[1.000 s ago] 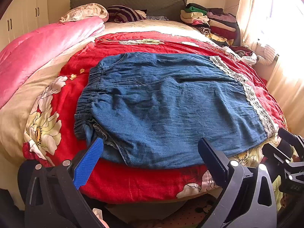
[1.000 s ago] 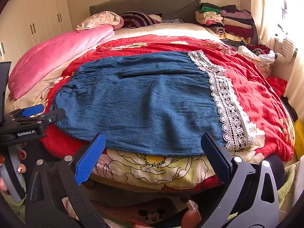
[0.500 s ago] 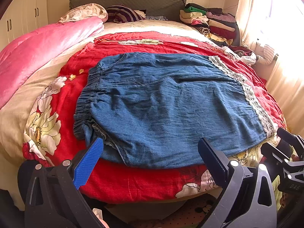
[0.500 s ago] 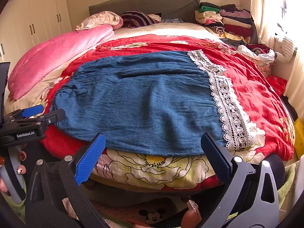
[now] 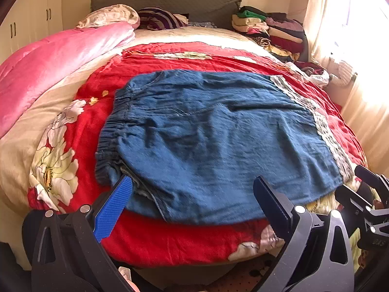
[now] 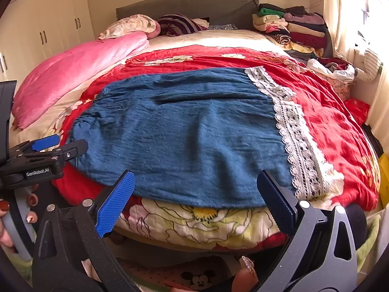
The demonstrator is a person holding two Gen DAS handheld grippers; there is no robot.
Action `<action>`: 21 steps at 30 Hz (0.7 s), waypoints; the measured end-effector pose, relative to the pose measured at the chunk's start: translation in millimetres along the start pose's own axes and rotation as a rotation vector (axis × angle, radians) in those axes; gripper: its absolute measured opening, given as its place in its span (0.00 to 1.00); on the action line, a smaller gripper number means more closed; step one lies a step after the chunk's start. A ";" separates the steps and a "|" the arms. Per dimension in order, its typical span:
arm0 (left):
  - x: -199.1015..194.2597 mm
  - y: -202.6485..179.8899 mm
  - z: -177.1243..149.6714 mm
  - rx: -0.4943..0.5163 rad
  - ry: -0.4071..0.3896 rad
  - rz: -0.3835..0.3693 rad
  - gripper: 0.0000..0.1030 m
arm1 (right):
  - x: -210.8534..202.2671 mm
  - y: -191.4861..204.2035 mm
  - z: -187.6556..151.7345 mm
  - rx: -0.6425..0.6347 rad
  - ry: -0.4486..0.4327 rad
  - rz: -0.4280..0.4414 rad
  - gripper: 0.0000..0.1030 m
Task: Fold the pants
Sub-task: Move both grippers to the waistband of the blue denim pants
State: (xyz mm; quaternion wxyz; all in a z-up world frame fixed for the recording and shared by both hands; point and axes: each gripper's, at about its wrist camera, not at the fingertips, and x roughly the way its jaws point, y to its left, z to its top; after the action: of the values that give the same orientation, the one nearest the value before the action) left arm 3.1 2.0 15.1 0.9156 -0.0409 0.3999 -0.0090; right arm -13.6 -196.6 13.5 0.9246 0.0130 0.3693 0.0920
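Observation:
Blue denim pants (image 5: 214,136) lie flat on a red floral bedspread (image 5: 170,238), elastic waistband at the left, white lace hem (image 6: 296,131) at the right. They also show in the right wrist view (image 6: 189,131). My left gripper (image 5: 192,189) is open and empty, just before the pants' near edge by the waistband end. My right gripper (image 6: 194,189) is open and empty, just before the near edge close to the lace hem. Each gripper shows at the edge of the other's view.
A pink quilt (image 5: 53,58) lies along the bed's left side. Pillows (image 5: 109,17) and a stack of folded clothes (image 5: 272,29) sit at the headboard. Curtains and a bright window are at the right. White wardrobes (image 6: 48,24) stand at the left.
Both grippers have edged slightly forward toward the pants' near edge. Both stay open. The pants have not moved.

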 end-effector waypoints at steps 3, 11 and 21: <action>3.2 7.4 6.9 -0.013 -0.003 0.006 0.96 | 4.0 3.2 8.2 -0.010 -0.003 0.015 0.92; 12.8 31.9 30.0 -0.037 -0.024 0.054 0.96 | 23.7 18.0 35.8 -0.076 -0.006 0.054 0.92; 28.4 68.1 73.0 -0.092 -0.054 0.084 0.96 | 63.1 26.1 82.5 -0.116 0.013 0.085 0.92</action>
State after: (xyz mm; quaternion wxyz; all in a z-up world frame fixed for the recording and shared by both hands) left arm 74.9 73.4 38.1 0.9228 -0.0664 0.3762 0.0490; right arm 83.5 -156.0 33.0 0.9167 -0.0255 0.3685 0.1525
